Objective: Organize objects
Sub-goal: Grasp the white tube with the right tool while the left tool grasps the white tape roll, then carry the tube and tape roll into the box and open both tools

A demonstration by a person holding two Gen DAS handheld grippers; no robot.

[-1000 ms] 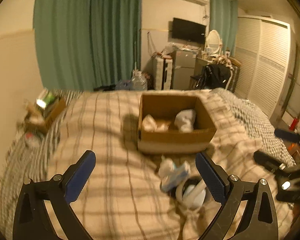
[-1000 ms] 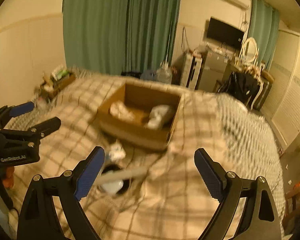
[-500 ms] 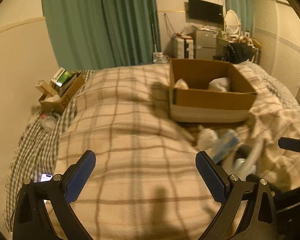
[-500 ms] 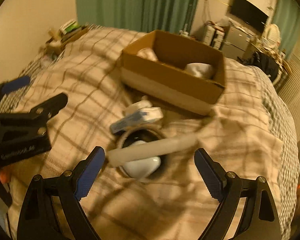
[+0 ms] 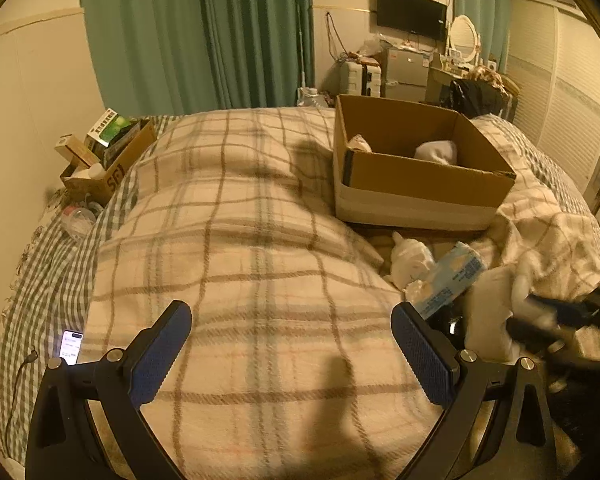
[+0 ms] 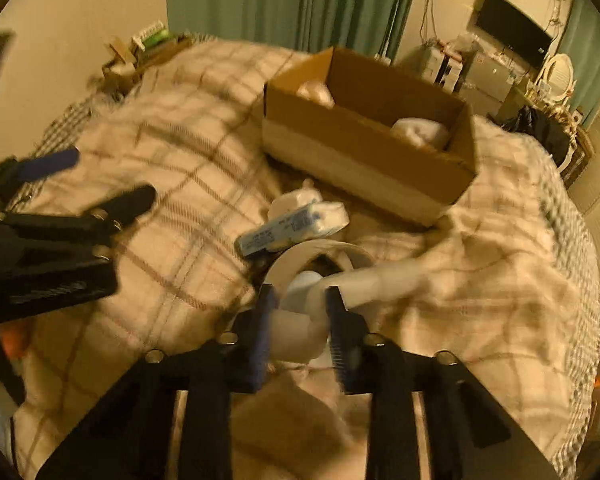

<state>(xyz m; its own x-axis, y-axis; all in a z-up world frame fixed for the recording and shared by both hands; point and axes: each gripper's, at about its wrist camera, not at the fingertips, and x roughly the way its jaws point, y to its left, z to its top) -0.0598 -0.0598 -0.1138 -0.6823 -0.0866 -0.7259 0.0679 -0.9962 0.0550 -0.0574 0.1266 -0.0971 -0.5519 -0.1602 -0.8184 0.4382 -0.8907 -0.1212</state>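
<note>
Cardboard box [image 5: 420, 184], open-topped, stood on the plaid blanket [image 5: 240, 280] toward the far side of the bed. Contents: one pale crumpled bundle [image 5: 358, 143] against the left inner wall, one white bundle [image 5: 438, 151] toward the right; what either was could not be told.

Just in front of the box, on the blanket: a white crumpled bag [image 5: 412, 258] and a blue-and-white tissue packet [image 6: 290, 229], the two touching.

Next to them, nearer the cameras: a white ring-shaped device [image 6: 320, 256] with a dark hollow centre and a white body [image 6: 300, 328] at its near edge; blurred, identity uncertain.

Right gripper [image 6: 300, 320]: fingers drawn close together, clenched on the white body, one blue pad on each side of it.

Left gripper [image 5: 290, 356]: fingers spread wide, nothing between them, held over bare blanket to the left of the loose items.

Second, smaller carton [image 5: 112, 164] at the left edge of the bed by the wall, holding a green-printed box [image 5: 110, 128] and other packages. A lit phone [image 5: 71, 346] lay on the checked sheet [image 5: 52, 264] at the left.
</note>
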